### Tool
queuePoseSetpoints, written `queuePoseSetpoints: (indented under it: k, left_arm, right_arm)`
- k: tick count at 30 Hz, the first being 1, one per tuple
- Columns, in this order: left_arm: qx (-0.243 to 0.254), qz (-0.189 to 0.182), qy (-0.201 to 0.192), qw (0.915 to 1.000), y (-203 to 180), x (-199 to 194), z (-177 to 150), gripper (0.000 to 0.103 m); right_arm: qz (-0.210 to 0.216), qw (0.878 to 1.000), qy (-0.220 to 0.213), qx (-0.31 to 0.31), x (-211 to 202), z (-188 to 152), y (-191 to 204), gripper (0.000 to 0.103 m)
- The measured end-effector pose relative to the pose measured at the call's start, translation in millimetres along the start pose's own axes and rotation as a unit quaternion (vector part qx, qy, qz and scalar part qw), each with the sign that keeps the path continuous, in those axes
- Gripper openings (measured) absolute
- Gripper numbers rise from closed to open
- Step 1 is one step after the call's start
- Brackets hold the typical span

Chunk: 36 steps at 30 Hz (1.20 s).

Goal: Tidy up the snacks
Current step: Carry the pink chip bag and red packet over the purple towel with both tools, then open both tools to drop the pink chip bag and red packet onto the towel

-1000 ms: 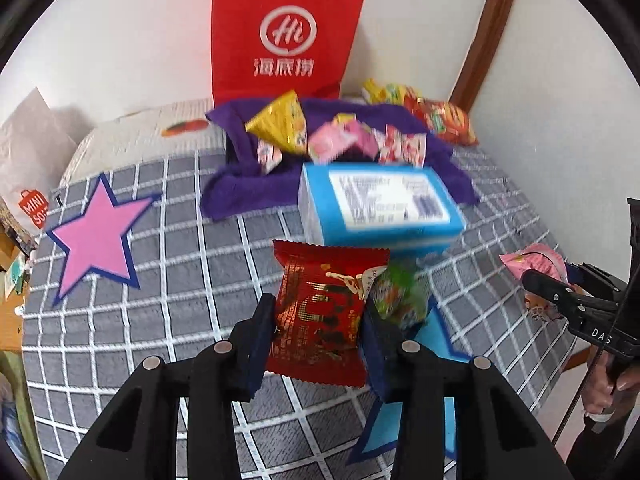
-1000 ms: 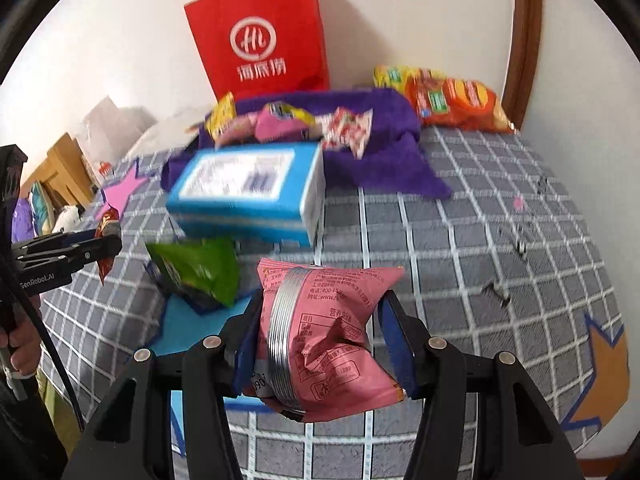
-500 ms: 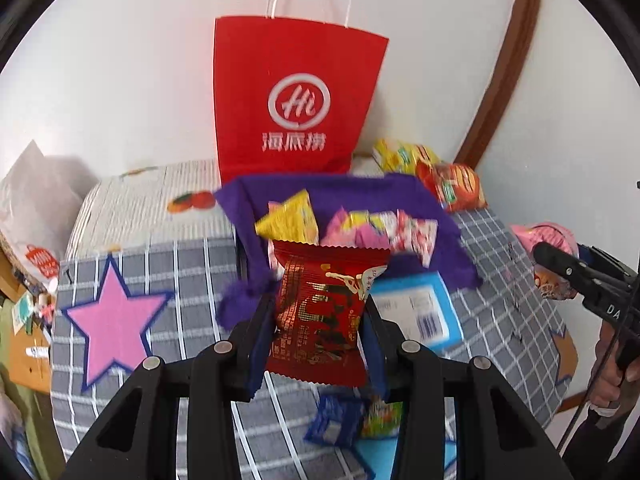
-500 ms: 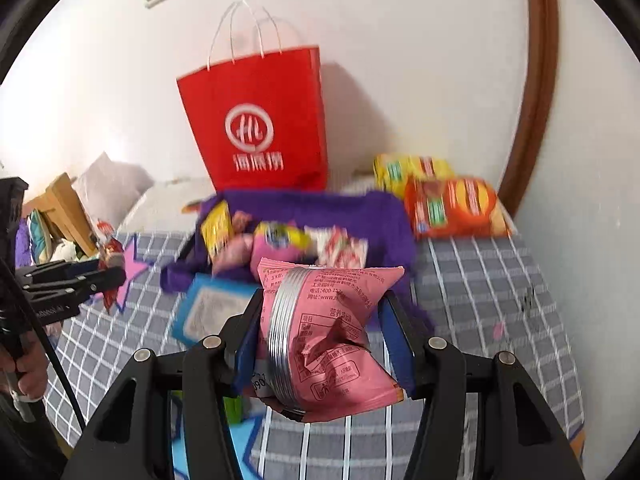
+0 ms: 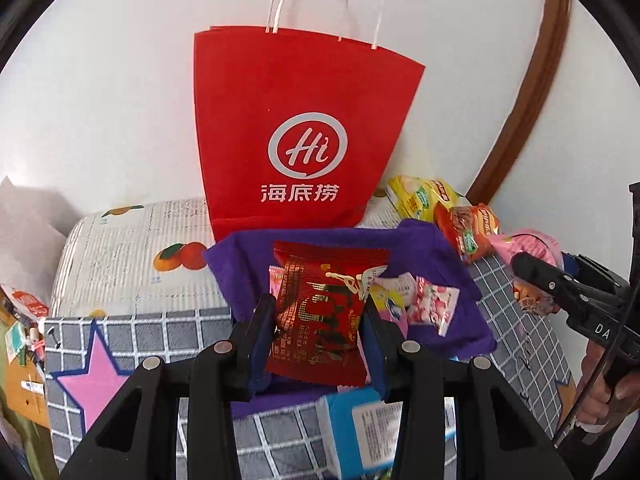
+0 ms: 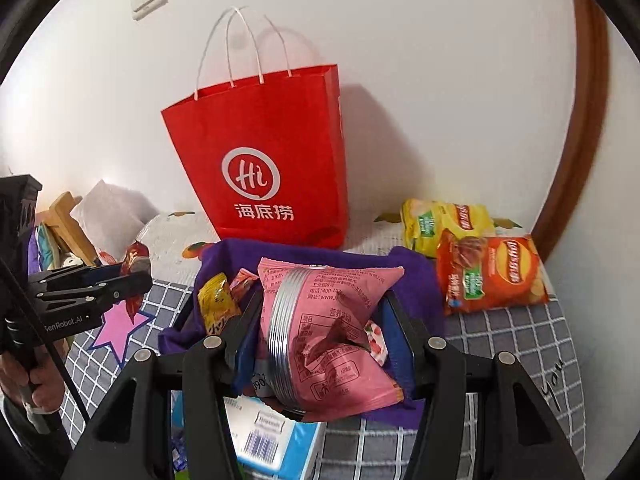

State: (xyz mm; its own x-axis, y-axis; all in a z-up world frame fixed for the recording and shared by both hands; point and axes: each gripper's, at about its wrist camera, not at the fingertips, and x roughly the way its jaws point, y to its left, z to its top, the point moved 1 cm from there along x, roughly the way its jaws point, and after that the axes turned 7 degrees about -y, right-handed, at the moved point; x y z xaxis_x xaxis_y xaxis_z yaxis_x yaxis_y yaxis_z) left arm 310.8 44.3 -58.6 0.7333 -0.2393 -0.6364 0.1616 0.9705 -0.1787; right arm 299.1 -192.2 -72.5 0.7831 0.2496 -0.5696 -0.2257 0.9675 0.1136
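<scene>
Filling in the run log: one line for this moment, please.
left gripper: shut on red packet | right gripper: shut on pink packet | both above purple cloth

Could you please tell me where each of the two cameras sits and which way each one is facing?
Left wrist: on the left claw, facing the red paper bag at the wall; its fingers grip a red snack packet; the right claw and hand show at right.
Right wrist: on the right claw, facing the same bag; it grips a pink snack packet; the left claw shows at left.
Shared: bag, purple cloth, orange chip bag, blue box.
</scene>
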Motion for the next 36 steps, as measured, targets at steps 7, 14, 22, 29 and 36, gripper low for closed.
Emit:
queuePoseSetpoints:
  k: [7, 14, 22, 29, 36]
  left_arm:
    - [-0.006, 0.003, 0.011, 0.9999, 1.2, 32.4, 19.9, 0.039]
    - [-0.012, -0.003, 0.025, 0.9996, -4.9, 66.5, 25.6, 0.039]
    - [-0.017, -0.028, 0.046, 0.9984, -4.4, 92.0, 13.2, 0.039]
    - [-0.027, -0.048, 0.055, 0.9970, -4.2, 97.2, 9.5, 0.039]
    - [-0.023, -0.067, 0.063, 0.9955, -15.8, 102.7, 7.1, 0.039]
  right_arm:
    - [-0.001, 1.000, 0.008, -0.004, 39.0, 23.6, -10.5, 0.055]
    - [0.008, 1.000, 0.018, -0.003, 77.7, 25.7, -24.4, 0.055]
    - [-0.009, 0.997, 0.076, 0.009, 114.5, 6.6, -48.3, 0.055]
    - [-0.014, 0.992, 0.123, 0.029, 143.5, -9.5, -62.8, 0.055]
    - [-0.025, 0.988, 0.149, 0.038, 158.7, -20.2, -67.9, 0.055]
